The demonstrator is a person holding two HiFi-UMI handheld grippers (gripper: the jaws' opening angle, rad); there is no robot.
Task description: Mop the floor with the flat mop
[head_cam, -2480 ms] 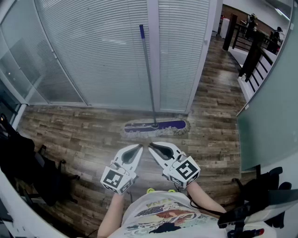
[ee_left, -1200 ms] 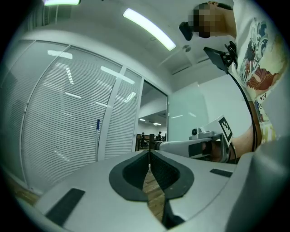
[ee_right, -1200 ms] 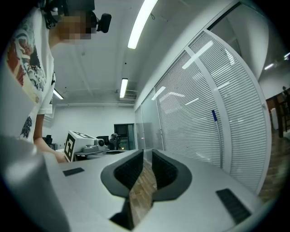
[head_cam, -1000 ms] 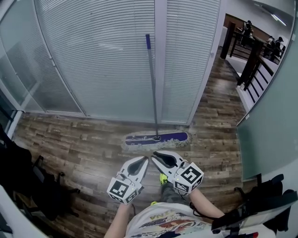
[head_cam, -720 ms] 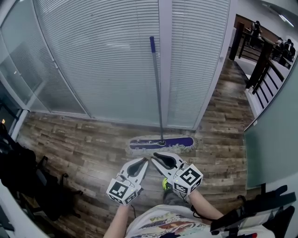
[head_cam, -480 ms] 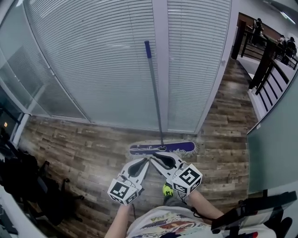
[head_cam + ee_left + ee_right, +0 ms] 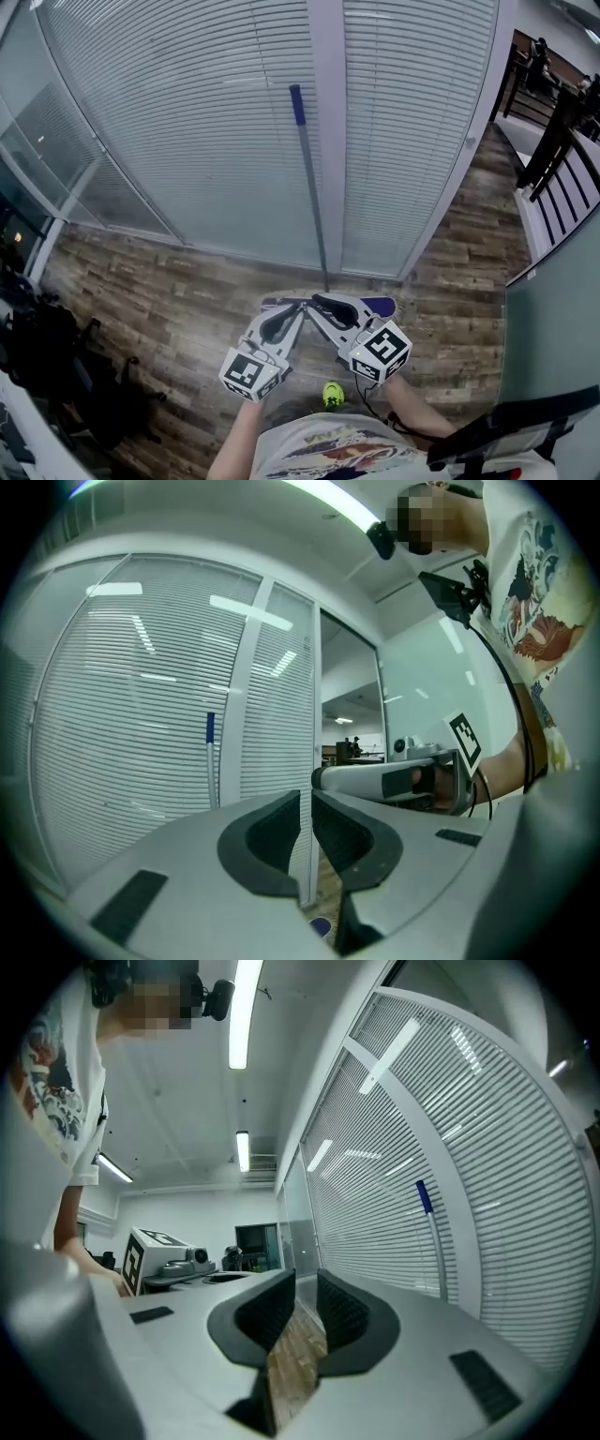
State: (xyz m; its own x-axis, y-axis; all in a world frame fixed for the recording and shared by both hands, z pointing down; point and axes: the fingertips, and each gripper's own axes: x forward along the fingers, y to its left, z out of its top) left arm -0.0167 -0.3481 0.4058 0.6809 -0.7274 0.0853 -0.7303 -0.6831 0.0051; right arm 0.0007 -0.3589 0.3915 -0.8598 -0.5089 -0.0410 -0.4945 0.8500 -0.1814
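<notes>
closer now: since the earlier frames i've walked up on the flat mop. its head lay well ahead of my tips at 12 before. now it sits right behind them, mostly hidden in the head view, w/ just the purple end showing at 3 of the claws. mop itself hasn't budged: pole leans near-upright against the blinds partition, blue grip up at 12, head flat on the wood floor at the partition's foot.

left claw is closed, pads together, nothing in it. right claw is the same, only a sliver of floor showing thru. both point level at the partition, side by side, tips near each other, not touching the pole.

handling, my guess: long thin pole, prob light & stiff, smooth finish so it could spin or slip in the pads. it's only leaning, so a knock may send it sliding along the glass. head looks soft & fringed and should drag easy.

take hold w/ one claw high, just below the blue grip, and the other approx mid-pole. both need opening first.
</notes>
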